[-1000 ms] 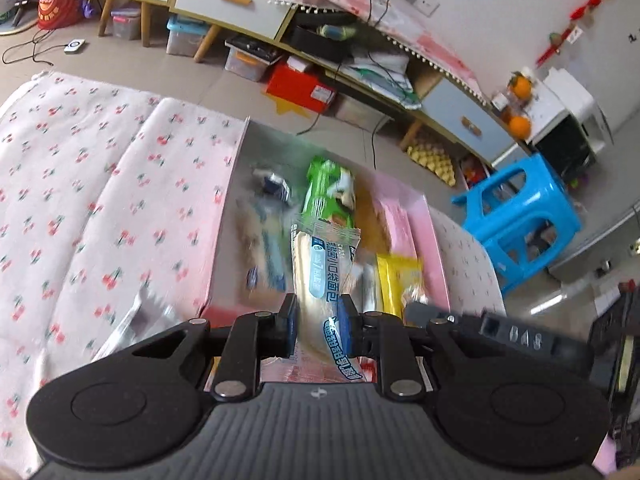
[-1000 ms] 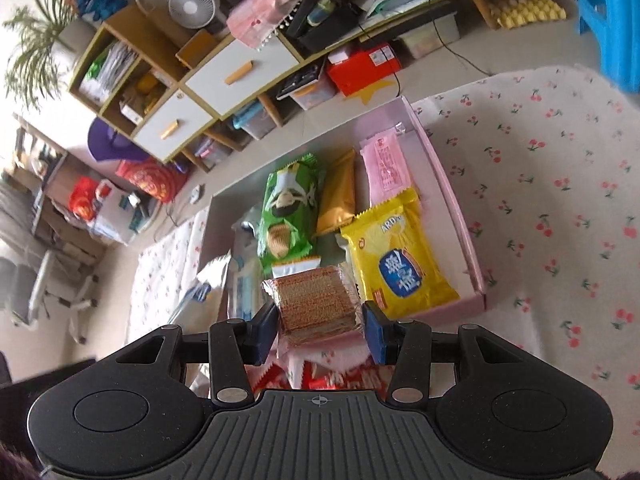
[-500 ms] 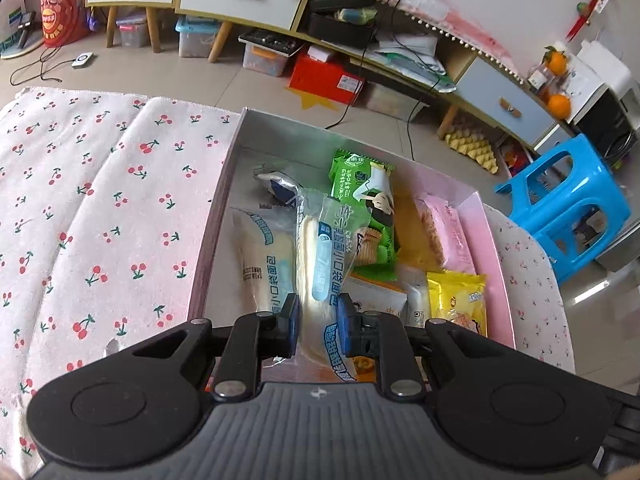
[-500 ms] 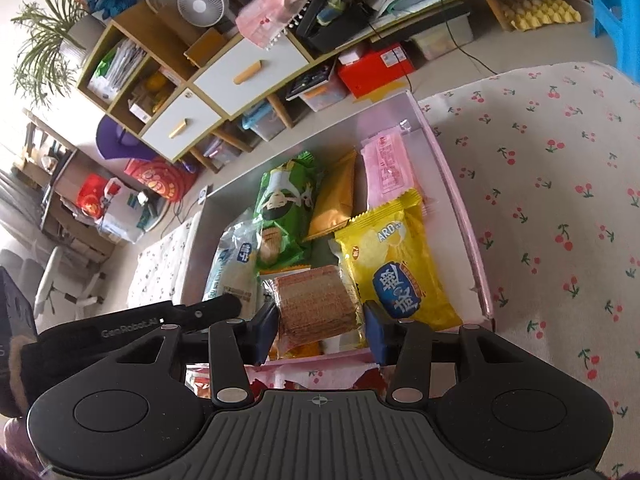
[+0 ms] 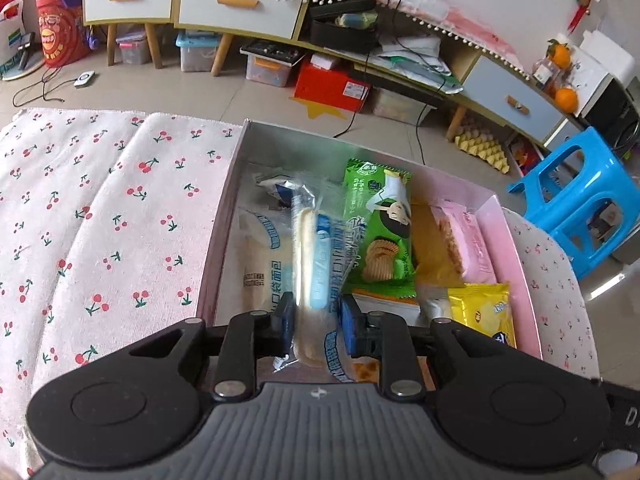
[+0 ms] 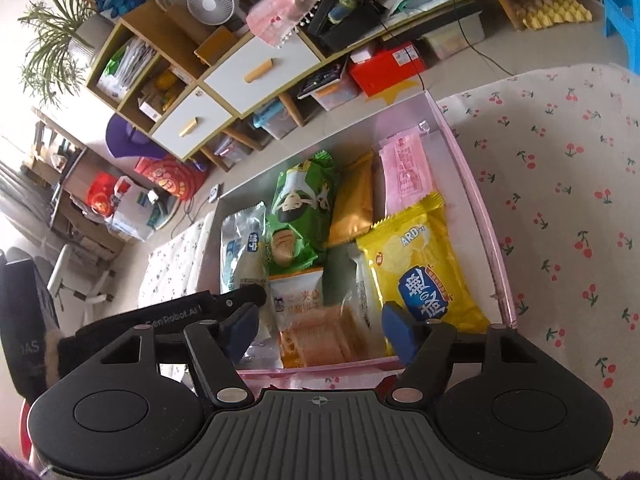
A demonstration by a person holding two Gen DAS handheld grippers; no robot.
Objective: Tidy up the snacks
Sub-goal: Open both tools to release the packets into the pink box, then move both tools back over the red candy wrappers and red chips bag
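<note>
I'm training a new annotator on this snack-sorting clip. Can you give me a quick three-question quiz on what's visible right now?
1. True or false: the pink box sits on a cherry-print cloth.
2. What lies between the left gripper fingers? A) the yellow chip bag B) a clear bread packet C) nothing
3. Fill in: the right gripper has its pads clear of the ______ pack below it.

Key: 1 true; 2 B; 3 wafer biscuit. Both grippers' jaws are opening.

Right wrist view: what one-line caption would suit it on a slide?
Right gripper, jaws opening, over a wafer pack at the near end of a pink box filled with snacks.
</note>
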